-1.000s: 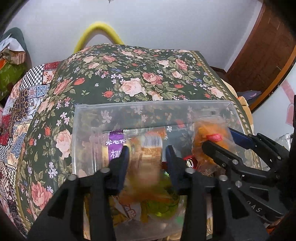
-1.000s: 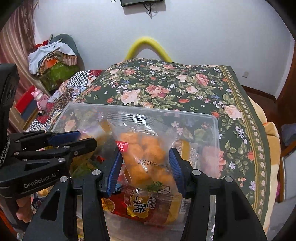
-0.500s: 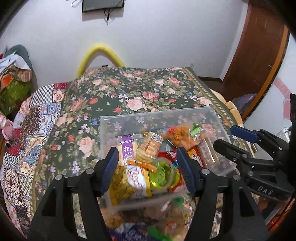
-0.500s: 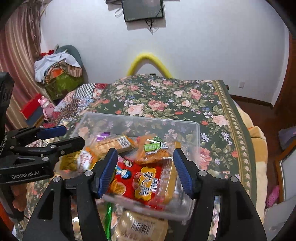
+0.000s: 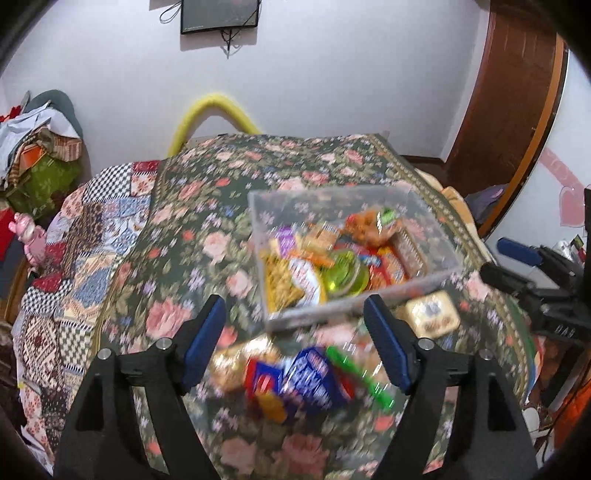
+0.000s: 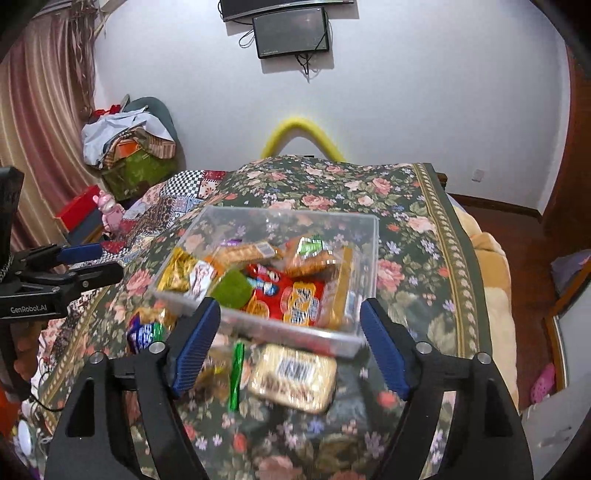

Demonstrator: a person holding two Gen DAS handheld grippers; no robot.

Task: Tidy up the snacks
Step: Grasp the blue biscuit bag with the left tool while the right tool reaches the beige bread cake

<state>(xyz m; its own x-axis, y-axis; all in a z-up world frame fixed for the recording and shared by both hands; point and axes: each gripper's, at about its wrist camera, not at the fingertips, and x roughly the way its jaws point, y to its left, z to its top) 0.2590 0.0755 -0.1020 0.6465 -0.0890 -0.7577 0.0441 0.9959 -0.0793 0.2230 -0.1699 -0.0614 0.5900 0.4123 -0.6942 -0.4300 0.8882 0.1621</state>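
Clear bin of snacks on the flowered bedspread, both grippers empty above it.

The clear plastic bin point(image 6: 364, 236) sits on the floral bedspread point(image 6: 417, 229), crammed with bright packets: red, orange, gold, a green cup. Loose snacks lie just before it, among them a gold packet point(image 6: 293, 376) and a blue packet point(image 5: 314, 380). The left gripper point(image 5: 295, 339) and right gripper point(image 6: 290, 343) have just been opening; their fingers stand wide apart, nothing between them.

You face white wall point(image 6: 424, 92), dark screen point(image 6: 291, 33) mounted top centre. Striped curtain point(image 6: 33, 122) upper left of right view. Brown wooden door point(image 5: 506, 110) upper right, left view. Floral bedspread point(image 6: 406, 206) fills centre.
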